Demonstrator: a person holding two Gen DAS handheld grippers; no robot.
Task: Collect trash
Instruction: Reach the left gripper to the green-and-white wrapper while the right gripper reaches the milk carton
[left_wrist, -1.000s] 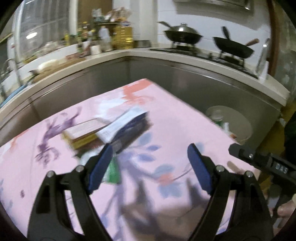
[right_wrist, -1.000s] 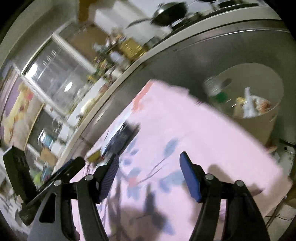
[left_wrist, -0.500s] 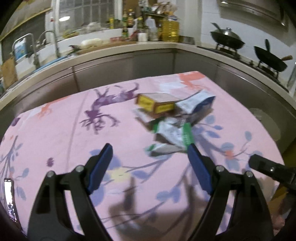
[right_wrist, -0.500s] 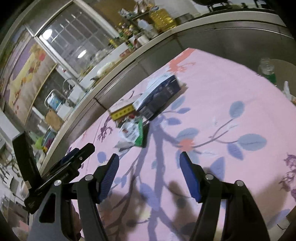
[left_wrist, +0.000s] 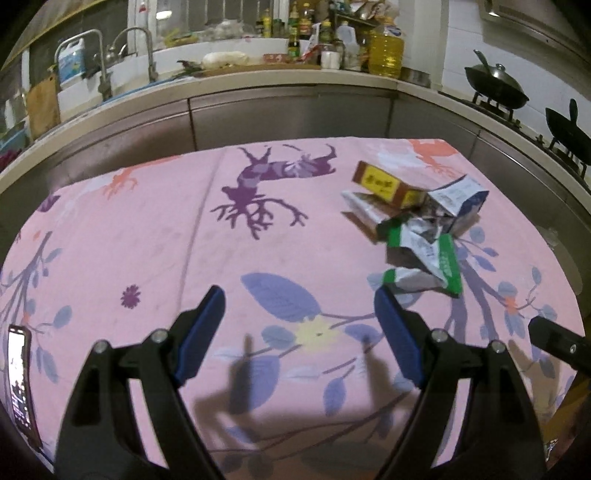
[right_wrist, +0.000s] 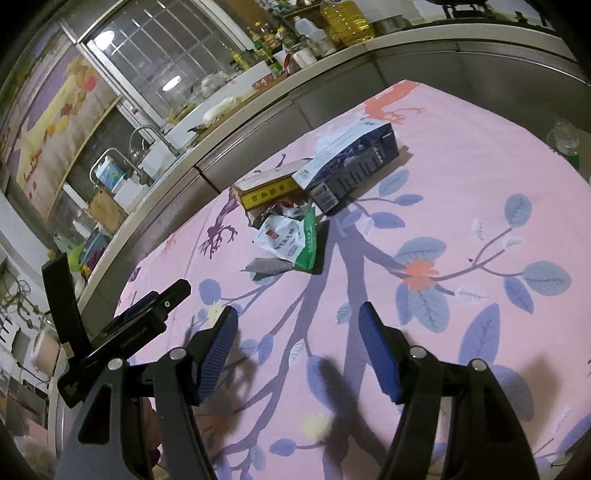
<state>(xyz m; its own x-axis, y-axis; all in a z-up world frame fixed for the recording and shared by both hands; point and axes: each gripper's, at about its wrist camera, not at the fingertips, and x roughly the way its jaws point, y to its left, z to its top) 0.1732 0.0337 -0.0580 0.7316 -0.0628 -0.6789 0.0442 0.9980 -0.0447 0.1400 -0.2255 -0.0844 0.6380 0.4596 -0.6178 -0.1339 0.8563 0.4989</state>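
Note:
A heap of trash lies on the pink flowered tablecloth (left_wrist: 147, 240): a yellow and brown box (left_wrist: 384, 183), a blue and white carton (left_wrist: 460, 197) and a crumpled green and white wrapper (left_wrist: 424, 254). My left gripper (left_wrist: 299, 306) hovers open and empty over the cloth, the heap ahead to its right. In the right wrist view the same yellow box (right_wrist: 267, 192), blue carton (right_wrist: 351, 164) and wrapper (right_wrist: 291, 240) lie ahead of my right gripper (right_wrist: 299, 328), also open and empty. The left gripper's body (right_wrist: 122, 332) shows at that view's left.
A steel kitchen counter (left_wrist: 288, 107) curves round behind the table, with a sink, taps, bottles and an oil jug. Woks (left_wrist: 495, 86) sit on the stove at right. A phone (left_wrist: 20, 384) lies at the cloth's left edge. A plastic bottle (right_wrist: 565, 142) pokes up past the table's right edge.
Both views have swung left, away from the bin beside the table. The trash heap has slid to the right in the left view and is now sharp. Both grippers stayed open.

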